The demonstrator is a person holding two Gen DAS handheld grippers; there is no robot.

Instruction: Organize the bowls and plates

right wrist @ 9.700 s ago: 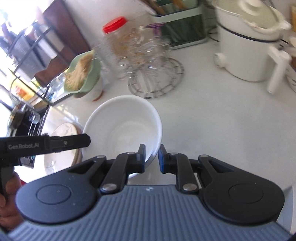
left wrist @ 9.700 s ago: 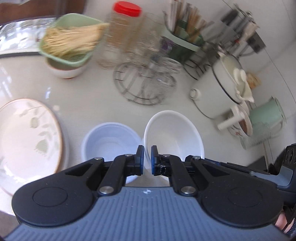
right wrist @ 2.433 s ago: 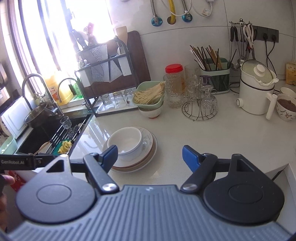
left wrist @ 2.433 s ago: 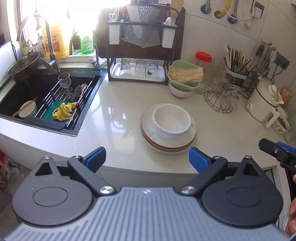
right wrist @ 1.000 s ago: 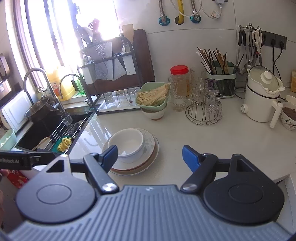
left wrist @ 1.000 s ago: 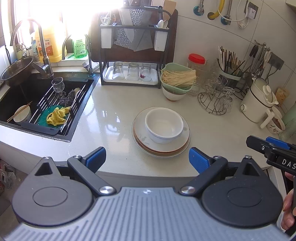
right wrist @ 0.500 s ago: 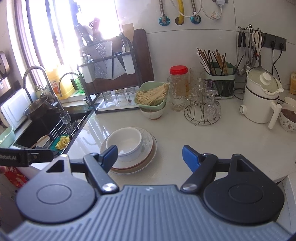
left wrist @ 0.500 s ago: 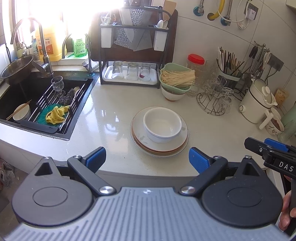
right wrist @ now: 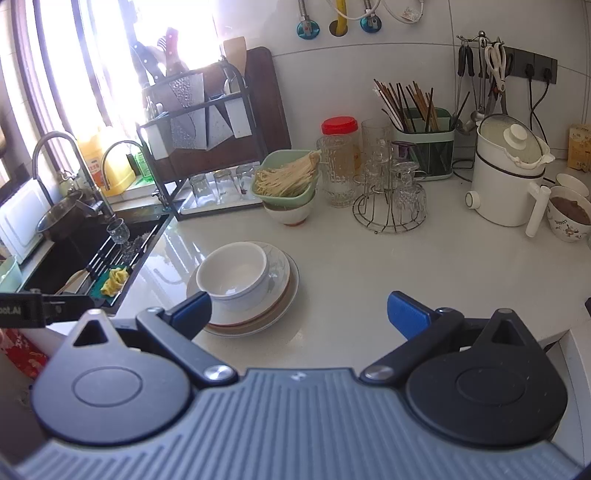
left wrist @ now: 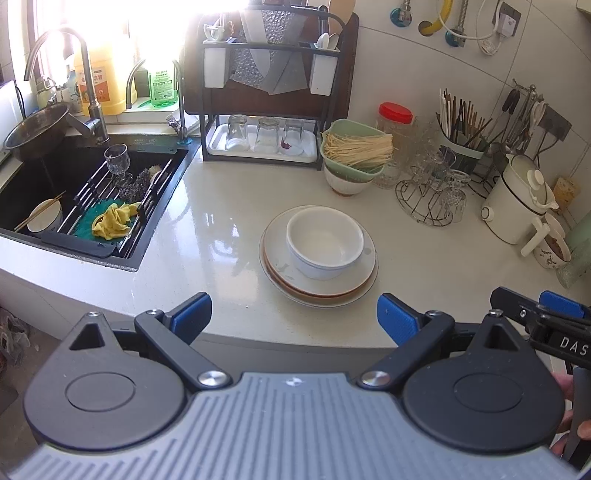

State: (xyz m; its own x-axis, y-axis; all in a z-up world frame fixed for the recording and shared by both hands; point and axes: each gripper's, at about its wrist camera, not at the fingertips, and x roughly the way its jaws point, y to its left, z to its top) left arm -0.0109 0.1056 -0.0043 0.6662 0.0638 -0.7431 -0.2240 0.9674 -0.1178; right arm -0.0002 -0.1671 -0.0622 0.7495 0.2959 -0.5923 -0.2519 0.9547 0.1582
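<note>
Strong daylight pours through the window [left wrist: 92, 22] behind the sink, blown out to pure white. It leaves bright glare patches on the glossy counter [left wrist: 221, 229] and the wall tiles [right wrist: 388, 22]. Straight lines bow at the edges. Everything looks sharp, without motion blur.

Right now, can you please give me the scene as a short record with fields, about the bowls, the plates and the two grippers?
stack: white bowls nested, sitting on the plates
stack place: bare middle of the counter, right of the sink
plates: at least two, one with a brown rim below
left gripper: open, holds nothing, back from the stack
right gripper: open, holds nothing
other bowl: green bowl of noodles on a white bowl, behind the stack
</note>
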